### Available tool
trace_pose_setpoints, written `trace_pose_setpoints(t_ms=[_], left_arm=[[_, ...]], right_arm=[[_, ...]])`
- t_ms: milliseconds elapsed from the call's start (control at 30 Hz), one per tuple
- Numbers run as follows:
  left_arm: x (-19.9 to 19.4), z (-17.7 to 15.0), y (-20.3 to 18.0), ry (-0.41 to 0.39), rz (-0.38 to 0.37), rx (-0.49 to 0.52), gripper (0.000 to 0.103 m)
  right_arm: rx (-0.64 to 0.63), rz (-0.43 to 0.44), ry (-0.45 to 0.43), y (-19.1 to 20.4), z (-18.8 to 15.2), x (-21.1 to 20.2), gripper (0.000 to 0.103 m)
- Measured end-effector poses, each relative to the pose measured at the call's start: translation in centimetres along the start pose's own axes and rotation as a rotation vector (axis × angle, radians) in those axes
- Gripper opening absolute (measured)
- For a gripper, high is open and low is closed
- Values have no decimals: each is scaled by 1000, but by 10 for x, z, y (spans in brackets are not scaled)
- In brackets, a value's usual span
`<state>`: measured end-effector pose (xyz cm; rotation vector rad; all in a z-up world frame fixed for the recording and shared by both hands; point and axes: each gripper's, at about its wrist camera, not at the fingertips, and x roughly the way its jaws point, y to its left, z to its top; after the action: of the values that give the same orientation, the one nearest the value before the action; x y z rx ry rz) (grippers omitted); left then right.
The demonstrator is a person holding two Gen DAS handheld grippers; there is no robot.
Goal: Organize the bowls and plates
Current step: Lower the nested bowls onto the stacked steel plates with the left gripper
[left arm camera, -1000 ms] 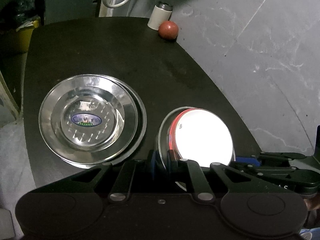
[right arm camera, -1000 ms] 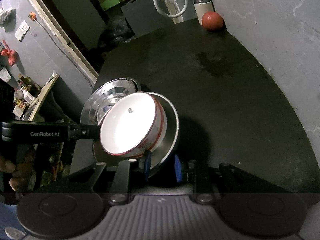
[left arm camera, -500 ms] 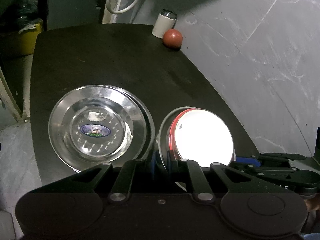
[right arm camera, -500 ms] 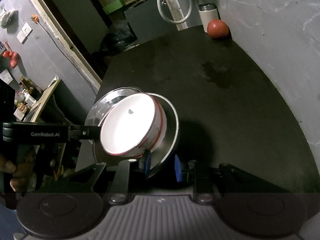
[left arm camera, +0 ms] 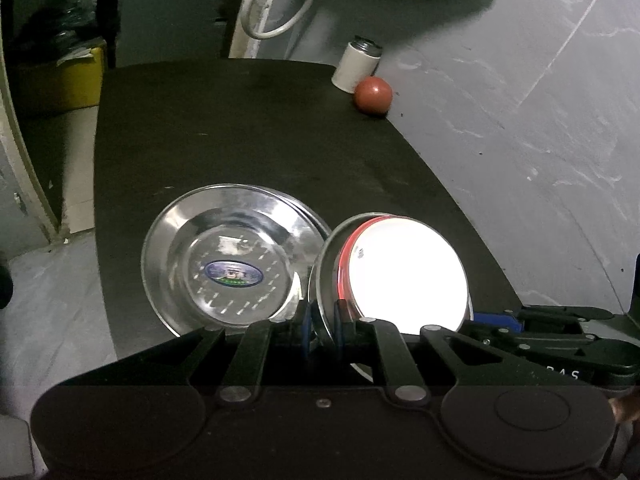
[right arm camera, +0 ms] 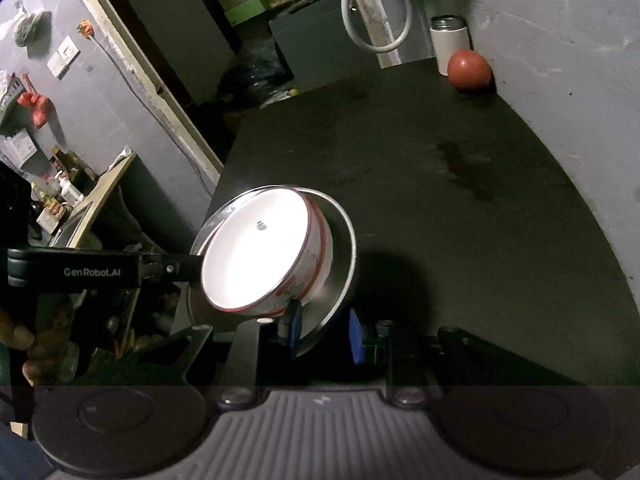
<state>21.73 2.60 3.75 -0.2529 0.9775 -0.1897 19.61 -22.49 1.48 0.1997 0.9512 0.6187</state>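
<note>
- The left gripper (left arm camera: 322, 326) is clamped tight on the near-left rim of a steel plate (left arm camera: 326, 264), which is held off the dark counter (left arm camera: 248, 128).
- A white bowl with a red rim (left arm camera: 404, 272) sits in that plate; its inside is washed out by glare, so nothing in it can be made out.
- The right gripper (right arm camera: 326, 330) has its blue pads either side of the same plate's rim at about 5 o'clock; the left pad (right arm camera: 295, 322) looks to touch the metal, while the right pad stands a little clear, so a firm grip cannot be told.
- From the right wrist view the plate and bowl are tilted, the bowl leaning toward 10 o'clock.
- A stack of steel plates (left arm camera: 232, 264) lies on the counter at 9 o'clock of the held plate, its near edge cut off by the gripper body. The lower plates show only as thin edges.
- A red ball (left arm camera: 372, 95) and a white can (left arm camera: 356, 65) stand at the counter's far corner, around 1 o'clock, touching or nearly so.
- A person's fingers (right arm camera: 18, 334) show partly at the left edge of the right wrist view, dim and half hidden.
</note>
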Motion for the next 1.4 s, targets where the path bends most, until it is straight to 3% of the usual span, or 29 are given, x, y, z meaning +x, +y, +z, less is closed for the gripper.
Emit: trace_pose_setpoints(t_ms=[800, 1400], left_arm=[[-13, 16, 49, -17, 38, -33, 11], [1, 28, 79, 7, 51, -54, 11]], right_arm=[[-37, 31, 18, 39, 21, 37, 28], [-39, 22, 47, 55, 30, 66, 28]])
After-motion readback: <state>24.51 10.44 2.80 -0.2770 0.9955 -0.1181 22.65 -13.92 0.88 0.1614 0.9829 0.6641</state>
